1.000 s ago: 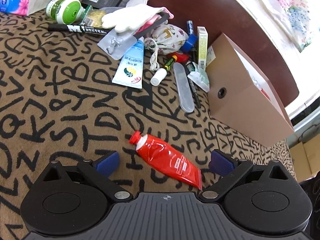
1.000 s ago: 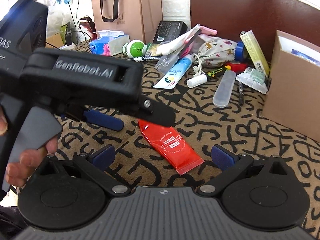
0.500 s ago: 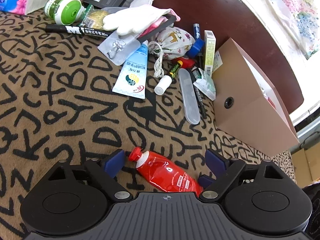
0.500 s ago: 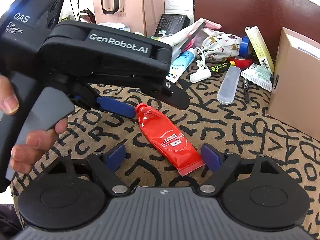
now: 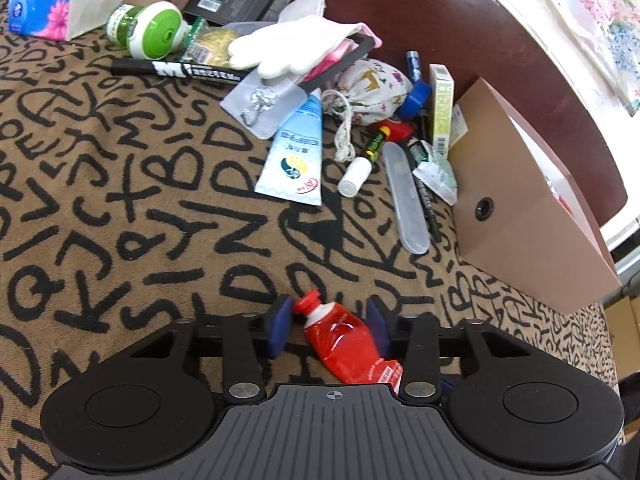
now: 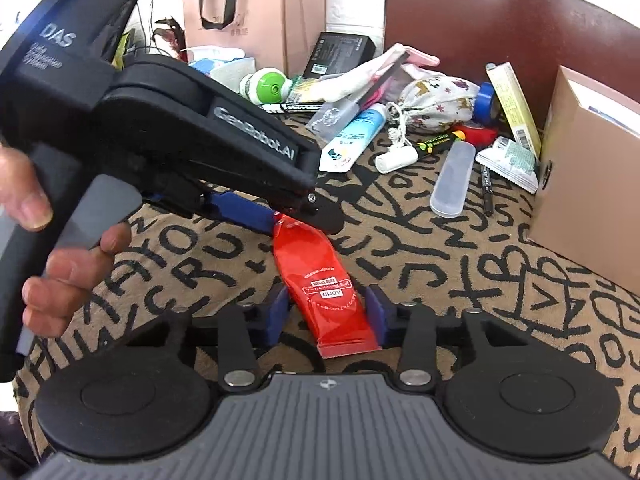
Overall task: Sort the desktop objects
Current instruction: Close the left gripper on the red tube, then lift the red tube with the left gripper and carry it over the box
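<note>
A glossy red tube [image 5: 344, 340] with a red screw cap and white neck lies flat on a brown cloth patterned with black letters (its crimped, labelled end [image 6: 336, 312] faces the right camera).

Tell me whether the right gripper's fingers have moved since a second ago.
Yes. The right gripper has narrowed: its fingers now flank the red tube's flat end, which they previously stood well clear of.

A brown cloth printed with black letters [image 5: 120, 200] covers the table; behind stand a dark reddish-brown curved board [image 5: 460, 32] and a tan paper bag with 2 black handles [image 6: 272, 8].
</note>
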A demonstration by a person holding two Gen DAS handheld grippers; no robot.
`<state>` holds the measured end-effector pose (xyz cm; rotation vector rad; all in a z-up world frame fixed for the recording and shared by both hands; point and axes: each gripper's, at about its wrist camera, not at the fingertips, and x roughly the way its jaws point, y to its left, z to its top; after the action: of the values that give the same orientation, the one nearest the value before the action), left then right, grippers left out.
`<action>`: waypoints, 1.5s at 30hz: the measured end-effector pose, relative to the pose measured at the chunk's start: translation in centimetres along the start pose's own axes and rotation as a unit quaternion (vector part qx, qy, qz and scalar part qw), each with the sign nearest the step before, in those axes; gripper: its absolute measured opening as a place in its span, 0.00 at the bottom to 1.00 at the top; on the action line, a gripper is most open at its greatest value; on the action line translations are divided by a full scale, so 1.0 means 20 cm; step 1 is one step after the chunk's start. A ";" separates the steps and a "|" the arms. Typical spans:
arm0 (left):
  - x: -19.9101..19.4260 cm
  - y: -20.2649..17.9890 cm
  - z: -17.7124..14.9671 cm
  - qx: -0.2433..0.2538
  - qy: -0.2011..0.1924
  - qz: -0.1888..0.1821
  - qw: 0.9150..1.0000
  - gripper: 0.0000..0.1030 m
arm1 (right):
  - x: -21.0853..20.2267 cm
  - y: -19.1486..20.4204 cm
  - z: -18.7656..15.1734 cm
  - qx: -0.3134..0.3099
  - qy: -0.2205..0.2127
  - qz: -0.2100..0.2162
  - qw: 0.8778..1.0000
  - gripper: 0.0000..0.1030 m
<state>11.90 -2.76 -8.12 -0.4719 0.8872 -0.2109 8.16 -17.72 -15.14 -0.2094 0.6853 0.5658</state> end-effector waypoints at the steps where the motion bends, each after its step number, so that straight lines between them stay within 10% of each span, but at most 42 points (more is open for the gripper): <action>1: 0.00 0.00 0.00 -0.002 0.000 0.001 1.000 0.49 | 0.00 0.01 0.00 -0.005 0.000 -0.005 1.000 0.45; 7: -0.02 0.04 -0.01 -0.015 0.000 0.003 1.000 0.28 | -0.03 0.06 -0.02 -0.011 -0.002 -0.007 1.000 0.37; 20: -0.08 0.00 -0.10 -0.007 0.014 -0.010 1.000 0.48 | -0.08 0.11 -0.06 -0.001 0.000 0.004 1.000 0.32; 42: -0.08 -0.06 -0.14 0.042 0.009 0.005 0.999 0.45 | -0.07 0.11 -0.06 0.020 0.001 0.012 1.000 0.34; 45: -0.08 -0.08 -0.14 0.050 0.016 0.005 0.999 0.28 | -0.07 0.10 -0.06 0.024 0.003 0.014 1.000 0.31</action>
<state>8.72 -4.44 -7.79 -0.3725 0.9049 -0.2534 5.40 -17.08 -15.14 -0.1571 0.7071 0.5747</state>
